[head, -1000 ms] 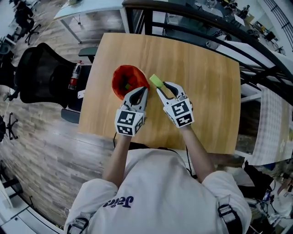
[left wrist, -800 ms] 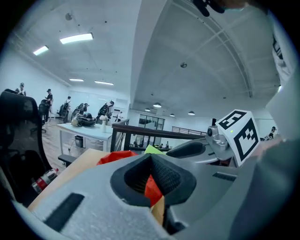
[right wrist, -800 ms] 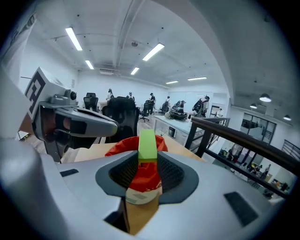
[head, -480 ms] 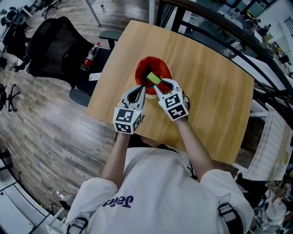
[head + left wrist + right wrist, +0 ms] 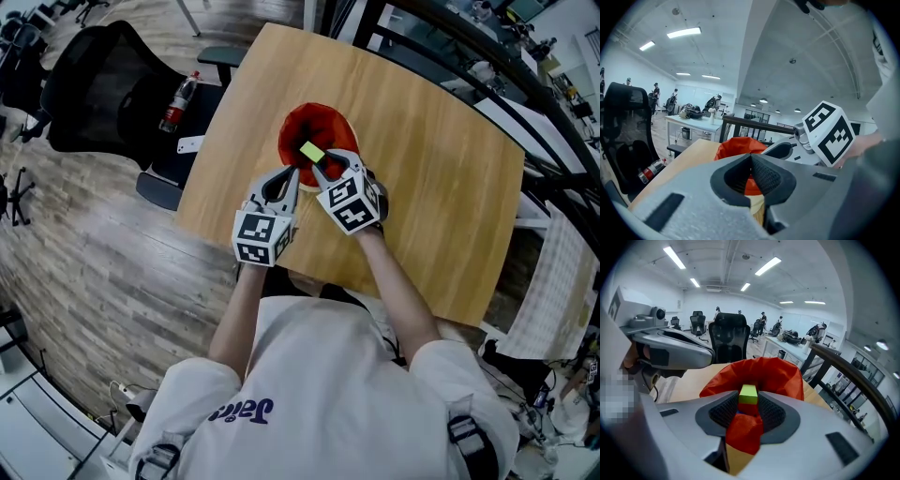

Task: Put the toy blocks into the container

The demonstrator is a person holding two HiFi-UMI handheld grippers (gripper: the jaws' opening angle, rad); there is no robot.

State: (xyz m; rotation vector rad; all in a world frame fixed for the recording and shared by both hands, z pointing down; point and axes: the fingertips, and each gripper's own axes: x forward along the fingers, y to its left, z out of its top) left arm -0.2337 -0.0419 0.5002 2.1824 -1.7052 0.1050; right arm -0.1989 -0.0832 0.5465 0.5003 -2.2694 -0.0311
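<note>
A floppy red container [image 5: 302,124] stands on the wooden table [image 5: 431,187]. My right gripper [image 5: 317,161] is shut on a lime-green block [image 5: 311,152] and holds it over the container's mouth. In the right gripper view the green block [image 5: 748,393] sits between the pads, with the red container [image 5: 780,373] right behind and below it. My left gripper [image 5: 293,176] is shut with nothing in it, at the container's near left rim. The left gripper view shows the meeting jaws of the left gripper [image 5: 751,159], the container [image 5: 736,146] beyond them and the right gripper's marker cube [image 5: 829,133].
A black office chair [image 5: 103,89] and a red bottle [image 5: 178,101] on a low base stand left of the table. Dark railings [image 5: 487,66] run past the table's far right side. The person's torso fills the bottom of the head view.
Both grippers have moved forward and down to the container. The green block, earlier beside the container's right rim, is over its mouth now. The left gripper has closed in on the near rim.
</note>
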